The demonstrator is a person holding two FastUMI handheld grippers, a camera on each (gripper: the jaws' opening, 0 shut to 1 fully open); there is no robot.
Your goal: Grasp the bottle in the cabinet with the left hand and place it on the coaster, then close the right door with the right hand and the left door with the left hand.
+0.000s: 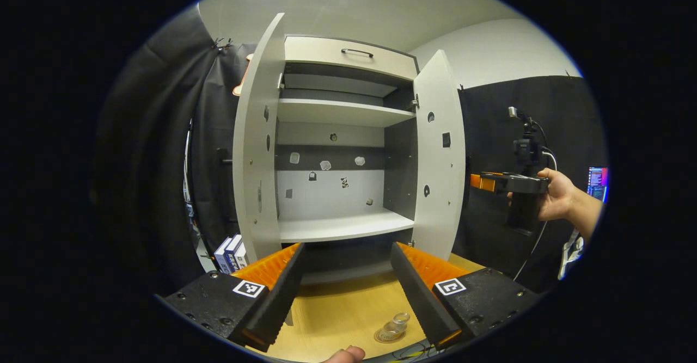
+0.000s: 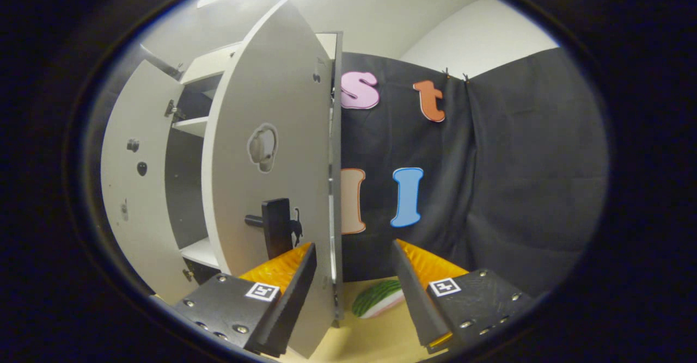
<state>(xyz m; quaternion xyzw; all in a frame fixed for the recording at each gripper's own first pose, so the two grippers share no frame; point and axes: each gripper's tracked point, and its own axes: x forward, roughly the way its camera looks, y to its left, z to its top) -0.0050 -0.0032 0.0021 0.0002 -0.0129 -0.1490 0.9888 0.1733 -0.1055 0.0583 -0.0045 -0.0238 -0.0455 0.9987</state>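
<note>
Left gripper view: left tool [image 1: 347, 292] wide open, empty, above tabletop [image 1: 337, 308]; bottle [image 1: 396, 327] on coaster [image 1: 381, 338]; cabinet [image 1: 343, 145] doors open. Right gripper view: right tool [image 2: 353, 292] wide open, straddling right door [image 2: 272, 189] edge, not clamped.

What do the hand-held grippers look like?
Each hand-held gripper, left and right, has two black fingers with ribbed orange backing, on black screwed plates carrying square black-and-white markers. The arm holding the right one is bare.
</note>
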